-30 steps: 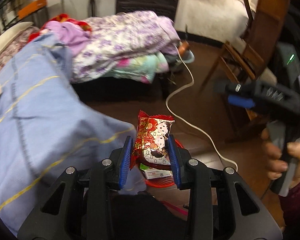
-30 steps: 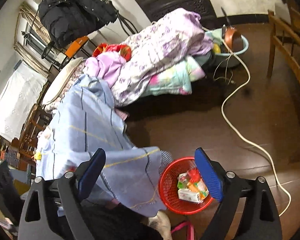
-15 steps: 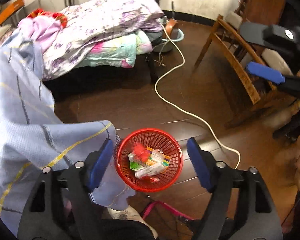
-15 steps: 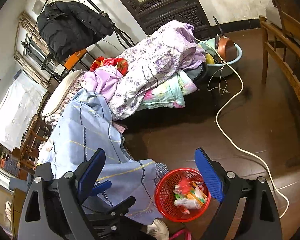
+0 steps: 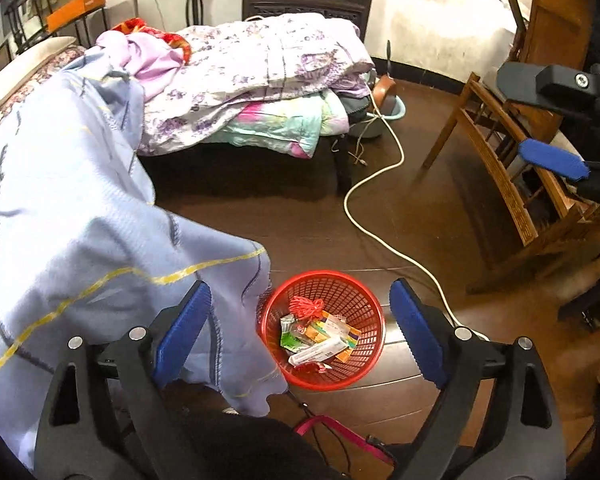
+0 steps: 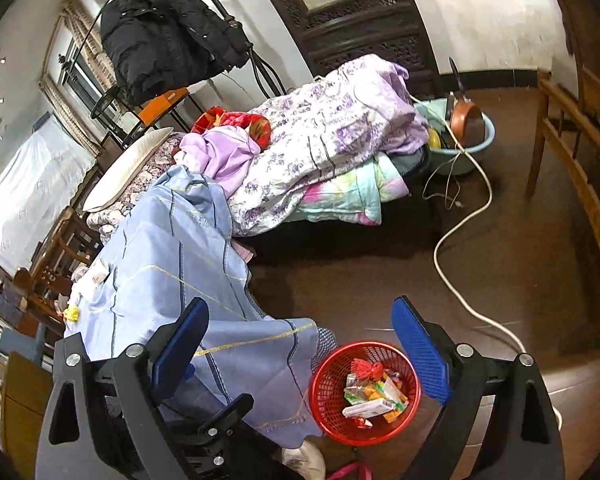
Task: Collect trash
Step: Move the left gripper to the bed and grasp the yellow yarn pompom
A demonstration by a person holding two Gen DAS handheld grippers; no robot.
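Blue cloth [image 5: 80, 216] draped over table, floral quilt [image 6: 332, 136] on bed, white cable [image 5: 380, 236] across floor w/ wooden chair [image 5: 512, 184] nearby.

Seen past wide-open jaws of the right gripper [image 6: 300, 356]: red basket [image 6: 328, 408] of wrappers [image 6: 374, 398] on the floor, touching a blue sheet [image 6: 172, 264]; white cord [image 6: 456, 232] trailing beyond.

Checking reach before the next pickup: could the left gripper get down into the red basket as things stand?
Probably yes. The left gripper is open and empty above the red basket, whose mouth is uncovered. The blue cloth hangs beside the rim, not over it, and the cord passes to the side.
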